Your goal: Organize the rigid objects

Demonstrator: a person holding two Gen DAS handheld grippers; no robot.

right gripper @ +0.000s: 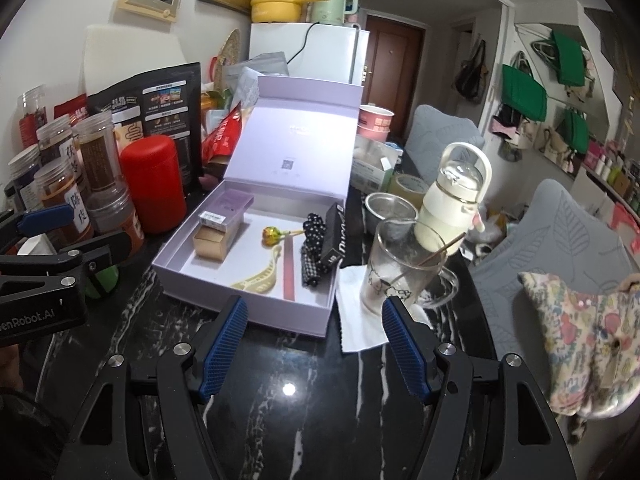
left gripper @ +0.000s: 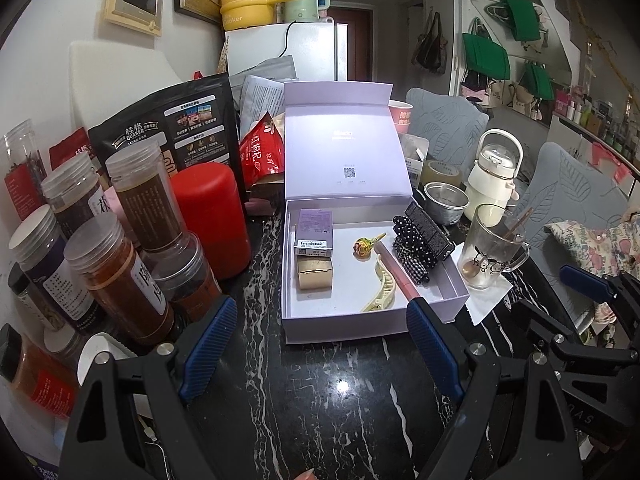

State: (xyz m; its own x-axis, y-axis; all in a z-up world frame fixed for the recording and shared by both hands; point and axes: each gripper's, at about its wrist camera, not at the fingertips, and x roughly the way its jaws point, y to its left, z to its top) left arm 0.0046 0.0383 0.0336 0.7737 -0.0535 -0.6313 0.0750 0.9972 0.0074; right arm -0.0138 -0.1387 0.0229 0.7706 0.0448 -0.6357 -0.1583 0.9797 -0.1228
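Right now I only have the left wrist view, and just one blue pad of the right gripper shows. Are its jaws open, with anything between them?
Observer: In the right wrist view, the right gripper has its jaws open with nothing between them, over the black marble table.
Operator: Does the black ribbed box at the right wall of the open lavender gift box carry any marking?
Observer: Yes, there is white lettering on its side, too small to read for sure.
Operator: Is anything hidden beside my left gripper?
Observer: A green object shows just below its body. I cannot tell what it is.
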